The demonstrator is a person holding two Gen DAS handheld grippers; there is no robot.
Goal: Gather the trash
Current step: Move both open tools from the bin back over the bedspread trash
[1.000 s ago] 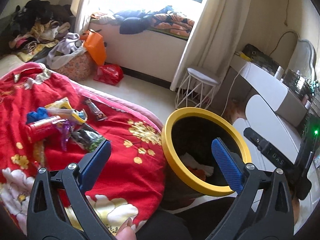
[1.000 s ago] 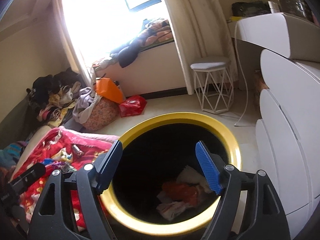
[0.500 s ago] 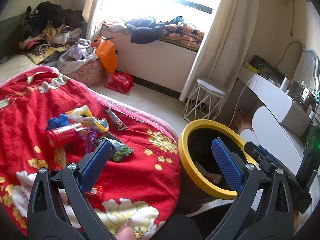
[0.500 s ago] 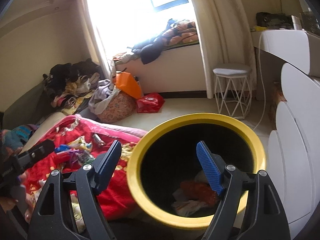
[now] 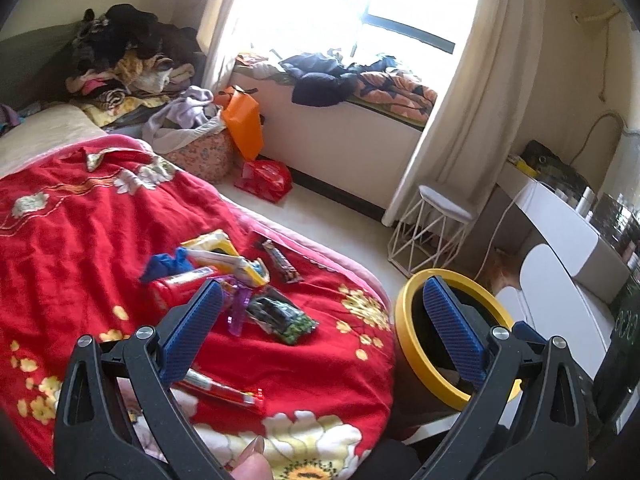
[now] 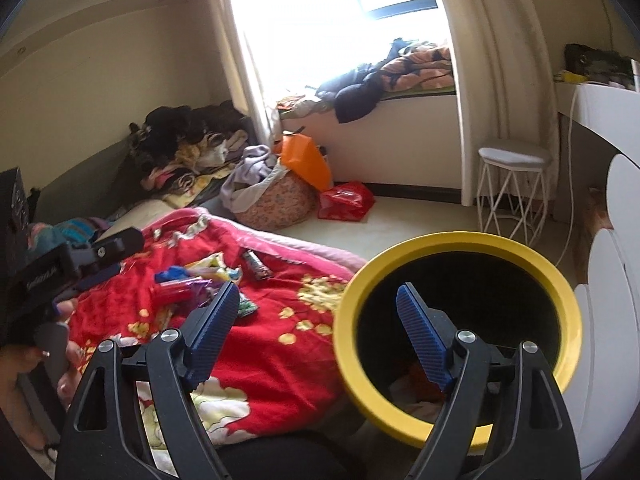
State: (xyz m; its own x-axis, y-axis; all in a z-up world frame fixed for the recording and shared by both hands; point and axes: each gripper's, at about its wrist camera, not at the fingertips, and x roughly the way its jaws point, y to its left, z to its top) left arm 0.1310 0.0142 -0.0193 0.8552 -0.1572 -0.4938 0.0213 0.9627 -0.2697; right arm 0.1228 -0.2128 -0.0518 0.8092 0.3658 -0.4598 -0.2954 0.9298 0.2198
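Several wrappers lie on a red flowered blanket [image 5: 80, 232]: a red packet [image 5: 176, 286], a yellow-white wrapper [image 5: 224, 258], a dark bar wrapper [image 5: 282, 266], a green-black packet [image 5: 286, 318] and a red stick wrapper [image 5: 224, 390]. The yellow-rimmed black bin [image 5: 406, 344] stands right of the bed and holds crumpled trash [image 6: 416, 394]. My left gripper [image 5: 320, 336] is open and empty above the blanket's near edge. My right gripper [image 6: 320, 330] is open and empty, between the blanket [image 6: 256, 344] and the bin [image 6: 460, 240].
A white wire stool [image 5: 436, 232] and white rounded furniture [image 5: 560, 280] stand right of the bin. A red bag [image 5: 266, 180], an orange bag [image 5: 244, 128] and a laundry basket [image 5: 200, 152] sit on the floor by the window bench. Clothes pile at far left.
Both grippers have swung left, away from the bin and toward the bed. The wrappers now sit nearer the middle of both views. Both stayed open.
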